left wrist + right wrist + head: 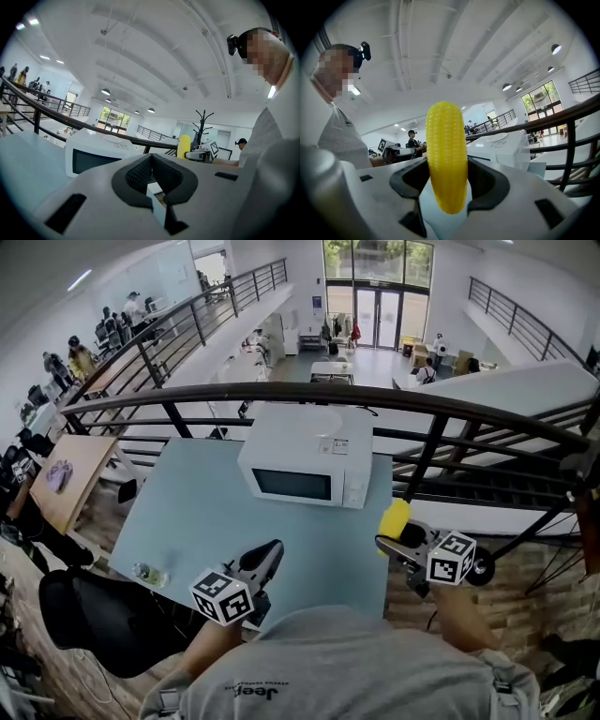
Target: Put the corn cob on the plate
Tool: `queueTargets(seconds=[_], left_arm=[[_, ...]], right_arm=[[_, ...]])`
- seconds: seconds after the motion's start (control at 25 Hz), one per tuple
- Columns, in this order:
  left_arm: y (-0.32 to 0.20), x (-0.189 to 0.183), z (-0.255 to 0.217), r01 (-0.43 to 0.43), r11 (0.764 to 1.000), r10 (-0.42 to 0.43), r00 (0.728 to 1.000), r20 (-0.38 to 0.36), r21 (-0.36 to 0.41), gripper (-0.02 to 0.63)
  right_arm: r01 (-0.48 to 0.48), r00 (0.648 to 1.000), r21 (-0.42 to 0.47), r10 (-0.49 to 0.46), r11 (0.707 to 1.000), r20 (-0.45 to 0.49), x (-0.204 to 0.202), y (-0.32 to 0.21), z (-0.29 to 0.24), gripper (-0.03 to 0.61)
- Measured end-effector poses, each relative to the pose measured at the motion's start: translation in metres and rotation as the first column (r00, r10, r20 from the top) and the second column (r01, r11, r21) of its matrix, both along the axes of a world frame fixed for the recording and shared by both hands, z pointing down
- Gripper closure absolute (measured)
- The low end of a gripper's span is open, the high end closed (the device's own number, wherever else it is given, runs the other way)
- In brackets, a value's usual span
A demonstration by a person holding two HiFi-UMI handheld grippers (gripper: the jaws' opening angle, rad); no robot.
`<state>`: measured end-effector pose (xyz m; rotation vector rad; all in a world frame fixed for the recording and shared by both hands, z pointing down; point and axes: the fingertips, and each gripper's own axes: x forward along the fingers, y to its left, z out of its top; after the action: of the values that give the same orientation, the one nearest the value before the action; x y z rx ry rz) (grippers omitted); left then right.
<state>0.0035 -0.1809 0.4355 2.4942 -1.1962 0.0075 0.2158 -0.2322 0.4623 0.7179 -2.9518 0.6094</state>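
Right tongs [447, 165] grip the corn cob [446, 150] at its lower half, long axis upright, over the bench's [187, 512] right edge; left tongs [151, 161] closed, empty; the white plate [309, 418], seemingly bare, lies ahead and leftward atop the microwave [305, 470]; right hand nearer.

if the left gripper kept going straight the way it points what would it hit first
Probably the white microwave, which stands on the table ahead of the left gripper, jaws closed. Depth is unclear; it might slip past the microwave's right end toward the railing.
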Motion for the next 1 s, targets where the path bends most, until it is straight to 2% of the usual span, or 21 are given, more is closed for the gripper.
queueTargets(seconds=[0.28, 0.52, 0.72, 0.84, 1.0], left_arm=[[-0.029, -0.044, 0.003, -0.103, 0.995, 0.104, 0.993, -0.049, 0.01, 0.595], [-0.042, -0.131, 0.006, -0.148, 0.989, 0.15, 0.987, -0.056, 0.028, 0.595], [-0.053, -0.197, 0.024, -0.142, 0.99, 0.143, 0.989, -0.044, 0.022, 0.595], [-0.06, -0.202, 0.028, -0.137, 0.99, 0.138, 0.988, -0.063, 0.017, 0.595], [-0.059, -0.17, 0.021, -0.12, 0.992, 0.123, 0.989, -0.085, 0.043, 0.595]], right_arm=[[-0.114, 0.993, -0.022, 0.113, 0.993, -0.04, -0.038, -0.01, 0.001, 0.319], [-0.17, 0.984, -0.035, 0.168, 0.985, -0.058, -0.118, -0.017, -0.009, 0.319], [-0.16, 0.984, -0.036, 0.156, 0.987, -0.086, -0.175, -0.021, -0.022, 0.319], [-0.143, 0.983, -0.016, 0.14, 0.99, -0.115, -0.182, -0.02, -0.026, 0.319], [-0.115, 0.986, 0.006, 0.115, 0.993, -0.12, -0.156, -0.019, -0.032, 0.319]])
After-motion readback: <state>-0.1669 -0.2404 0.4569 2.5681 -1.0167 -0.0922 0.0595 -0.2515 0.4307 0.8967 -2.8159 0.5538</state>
